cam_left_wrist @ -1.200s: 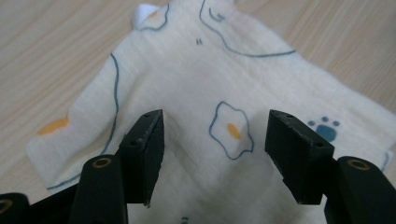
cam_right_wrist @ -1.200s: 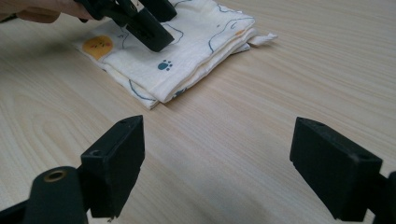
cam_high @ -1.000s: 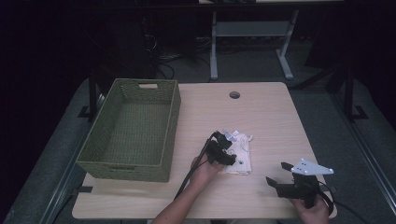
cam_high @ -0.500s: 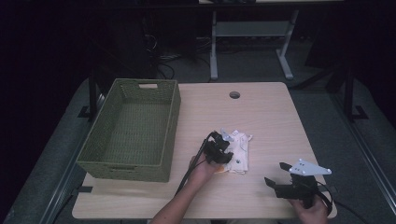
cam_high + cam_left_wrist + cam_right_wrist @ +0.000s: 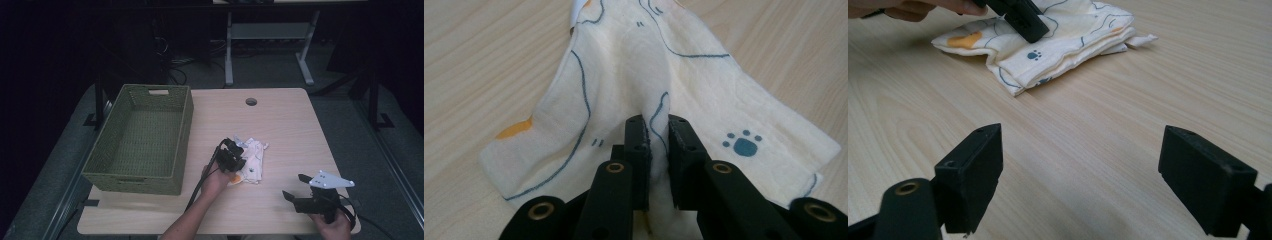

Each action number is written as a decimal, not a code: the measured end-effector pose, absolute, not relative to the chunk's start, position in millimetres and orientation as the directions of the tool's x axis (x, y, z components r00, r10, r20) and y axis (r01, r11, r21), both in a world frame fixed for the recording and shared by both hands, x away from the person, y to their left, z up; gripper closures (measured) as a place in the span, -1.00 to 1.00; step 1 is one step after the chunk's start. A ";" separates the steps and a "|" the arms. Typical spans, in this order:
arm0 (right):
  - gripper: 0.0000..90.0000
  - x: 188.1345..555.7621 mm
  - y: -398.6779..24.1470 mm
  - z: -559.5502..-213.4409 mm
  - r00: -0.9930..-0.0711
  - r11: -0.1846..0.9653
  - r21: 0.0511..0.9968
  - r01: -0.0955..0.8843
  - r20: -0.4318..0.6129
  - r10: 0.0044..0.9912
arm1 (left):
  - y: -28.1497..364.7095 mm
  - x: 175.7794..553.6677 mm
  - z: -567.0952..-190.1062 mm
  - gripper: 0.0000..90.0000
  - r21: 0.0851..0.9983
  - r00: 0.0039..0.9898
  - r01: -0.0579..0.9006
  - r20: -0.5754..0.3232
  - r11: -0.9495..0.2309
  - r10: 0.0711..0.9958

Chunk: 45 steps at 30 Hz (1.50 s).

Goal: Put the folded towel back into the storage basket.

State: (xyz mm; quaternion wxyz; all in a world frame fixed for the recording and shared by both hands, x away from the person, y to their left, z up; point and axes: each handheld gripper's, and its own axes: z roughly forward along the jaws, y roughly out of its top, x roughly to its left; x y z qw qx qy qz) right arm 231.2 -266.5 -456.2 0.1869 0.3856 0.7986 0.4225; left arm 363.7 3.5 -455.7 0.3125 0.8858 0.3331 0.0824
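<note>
Cloth of soft cream cotton [image 5: 634, 65], printed with thin blue outlines, a blue paw mark and an orange patch, lies folded in several loose layers on the pale wood-grain table [image 5: 280, 125], right of the basket and near the table's middle toward the person's side. The left gripper [image 5: 656, 137], a matt black two-jaw tool with brass-coloured pivot pins, has just been closing its jaws, and they now clench a raised ridge of the fabric between their flat ribbed pads; the cloth tents upward into the pinch and drapes away on both sides, its lower corners flat on the wood. In the high view the left gripper [image 5: 239, 156] sits over the near-left part of the cloth [image 5: 253, 159], with the left hand [image 5: 216, 180] behind it and a dark cable trailing back along the forearm. The right gripper [image 5: 1080, 175] is released: its two blocky black jaws stand wide apart with bare table between them, well apart from the cloth [image 5: 1068, 35]. In the high view the right gripper [image 5: 296, 192], topped by a grey three-cornered plate, hovers near the table's front right edge, held by the right hand [image 5: 332, 227]. A rectangular olive-green woven basket [image 5: 137, 172] with cut-out handles stands at the table's left, its textured floor bare. A round grommet hole [image 5: 251, 101] sits near the table's far edge.
</note>
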 end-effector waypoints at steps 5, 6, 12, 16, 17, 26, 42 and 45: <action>-0.61 228.4 -268.2 -454.4 -0.631 0.316 0.833 0.455 0.051 0.775 | 4.2 366.4 -449.9 0.83 0.596 0.766 0.547 -0.073 -0.588 0.639; -0.61 227.1 -268.4 -453.4 -0.631 0.311 0.840 0.444 0.047 0.774 | 4.4 365.9 -448.6 0.83 0.600 0.767 0.545 -0.075 -0.586 0.637; -0.61 227.4 -269.5 -453.8 -0.620 0.313 0.838 0.447 0.038 0.784 | 6.3 362.6 -441.2 0.84 0.615 0.774 0.536 -0.084 -0.578 0.628; -0.61 227.5 -271.8 -453.2 -0.610 0.297 0.843 0.448 0.046 0.791 | 11.4 357.9 -431.8 0.83 0.637 0.781 0.534 -0.119 -0.556 0.613; -0.61 227.4 -271.9 -453.3 -0.605 0.292 0.844 0.450 0.048 0.795 | 13.0 357.4 -429.8 0.83 0.639 0.781 0.534 -0.124 -0.553 0.611; -0.61 229.4 -272.7 -455.4 -0.594 0.293 0.835 0.465 0.049 0.803 | 24.2 353.1 -412.7 0.84 0.670 0.783 0.531 -0.154 -0.519 0.603; -0.61 229.3 -271.9 -454.9 -0.594 0.297 0.835 0.462 0.043 0.803 | 41.7 351.0 -393.9 0.83 0.701 0.772 0.572 -0.283 -0.427 0.570; -0.61 229.5 -272.9 -454.7 -0.592 0.293 0.838 0.460 0.043 0.805 | 47.0 351.8 -389.4 0.83 0.699 0.773 0.586 -0.329 -0.411 0.542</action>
